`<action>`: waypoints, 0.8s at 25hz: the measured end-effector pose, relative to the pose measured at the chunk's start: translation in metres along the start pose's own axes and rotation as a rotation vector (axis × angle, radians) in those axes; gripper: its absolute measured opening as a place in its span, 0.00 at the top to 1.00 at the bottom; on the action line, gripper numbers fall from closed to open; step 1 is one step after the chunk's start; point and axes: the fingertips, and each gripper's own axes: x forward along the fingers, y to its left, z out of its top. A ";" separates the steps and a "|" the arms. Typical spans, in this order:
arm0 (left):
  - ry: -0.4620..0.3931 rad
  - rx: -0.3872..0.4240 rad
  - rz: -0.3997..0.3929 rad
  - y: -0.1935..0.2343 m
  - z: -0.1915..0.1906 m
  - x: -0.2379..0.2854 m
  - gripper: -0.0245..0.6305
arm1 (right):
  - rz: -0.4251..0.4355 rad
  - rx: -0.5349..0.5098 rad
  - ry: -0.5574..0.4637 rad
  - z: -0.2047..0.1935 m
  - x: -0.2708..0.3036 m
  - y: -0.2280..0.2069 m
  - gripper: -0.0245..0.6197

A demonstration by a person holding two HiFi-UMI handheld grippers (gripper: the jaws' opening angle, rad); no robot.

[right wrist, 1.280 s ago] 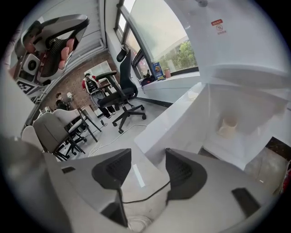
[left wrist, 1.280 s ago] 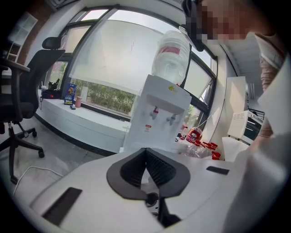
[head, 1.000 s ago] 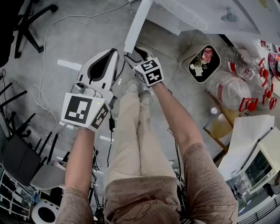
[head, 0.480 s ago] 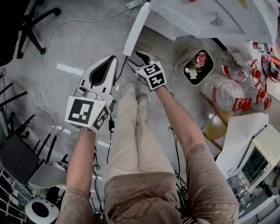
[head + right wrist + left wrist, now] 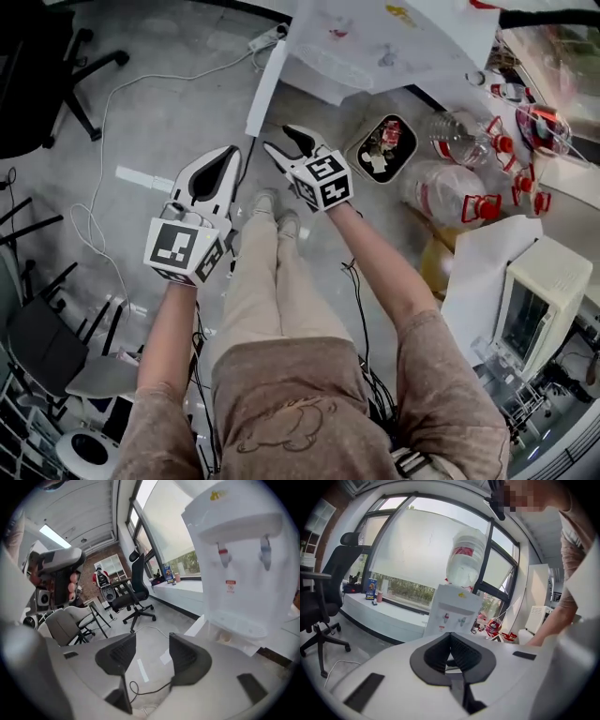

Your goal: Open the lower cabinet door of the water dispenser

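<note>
The white water dispenser (image 5: 375,37) stands ahead of me, its top seen from above in the head view. In the right gripper view its face (image 5: 243,573) shows a red tap (image 5: 224,555) and a blue tap (image 5: 266,550). A narrow white panel (image 5: 265,84), apparently the lower cabinet door, sticks out from its base. My right gripper (image 5: 281,141) hangs open just short of that panel, nothing between its jaws (image 5: 152,637). My left gripper (image 5: 232,150) is beside it on the left, shut and empty (image 5: 450,634); past it I see the dispenser (image 5: 452,613) with its bottle (image 5: 464,566).
A bin of rubbish (image 5: 380,147) and large water bottles (image 5: 455,202) lie right of the dispenser. A white box-shaped appliance (image 5: 539,300) sits at the far right. Cables (image 5: 103,122) and a power strip (image 5: 267,37) run over the floor; an office chair (image 5: 47,84) stands at the left.
Both grippers have risen off the floor level, the right one more. More of the dispenser's top has come into the head view. Jaw states are unchanged.
</note>
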 end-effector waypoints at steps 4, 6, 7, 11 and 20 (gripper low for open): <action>-0.009 -0.046 -0.053 -0.030 0.040 -0.018 0.94 | -0.013 0.001 -0.067 0.053 -0.055 0.016 0.62; -0.015 -0.048 -0.087 -0.048 0.062 -0.025 0.94 | -0.030 0.008 -0.097 0.078 -0.086 0.024 0.62; -0.014 -0.039 -0.105 -0.057 0.072 -0.030 0.94 | -0.035 0.008 -0.113 0.090 -0.102 0.029 0.62; -0.004 -0.009 -0.186 -0.097 0.111 -0.048 0.94 | -0.046 0.002 -0.190 0.136 -0.167 0.054 0.62; -0.018 0.041 -0.354 -0.172 0.177 -0.081 0.94 | -0.117 -0.033 -0.328 0.204 -0.290 0.101 0.65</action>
